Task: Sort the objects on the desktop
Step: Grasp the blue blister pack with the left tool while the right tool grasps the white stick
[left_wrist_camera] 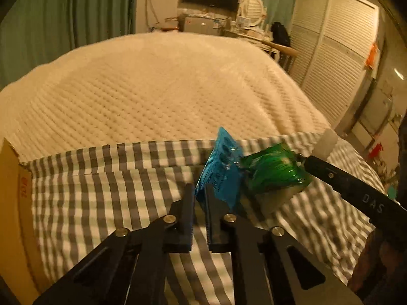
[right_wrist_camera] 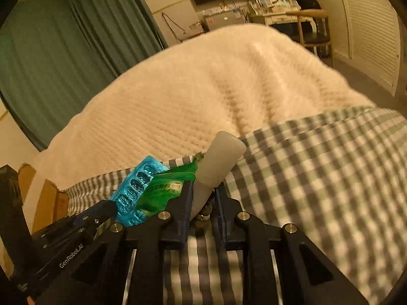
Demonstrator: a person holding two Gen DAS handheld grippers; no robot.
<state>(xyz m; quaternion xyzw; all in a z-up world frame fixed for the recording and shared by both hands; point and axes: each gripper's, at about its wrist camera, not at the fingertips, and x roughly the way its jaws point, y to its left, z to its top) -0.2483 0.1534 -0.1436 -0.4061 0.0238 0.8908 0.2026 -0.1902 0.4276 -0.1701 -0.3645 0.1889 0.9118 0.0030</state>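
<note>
In the left wrist view my left gripper [left_wrist_camera: 198, 188] is shut on the lower edge of a blue blister pack [left_wrist_camera: 223, 167], which stands up edge-on above the checked sheet [left_wrist_camera: 101, 190]. A crumpled green packet [left_wrist_camera: 274, 170] sits just right of it, touching the tip of my right gripper [left_wrist_camera: 305, 160]. In the right wrist view my right gripper [right_wrist_camera: 204, 185] is shut on the narrow end of a pale grey bottle [right_wrist_camera: 221, 157] that tilts up to the right. The green packet [right_wrist_camera: 168, 190] lies against its left finger, with the blue blister pack [right_wrist_camera: 137, 185] and my left gripper [right_wrist_camera: 112, 207] beyond.
A cream quilted blanket [left_wrist_camera: 165, 89] covers the bed behind the checked sheet. An open cardboard box [left_wrist_camera: 15, 203] stands at the left edge. A green curtain, a dresser with a mirror, a chair and slatted wardrobe doors are farther back.
</note>
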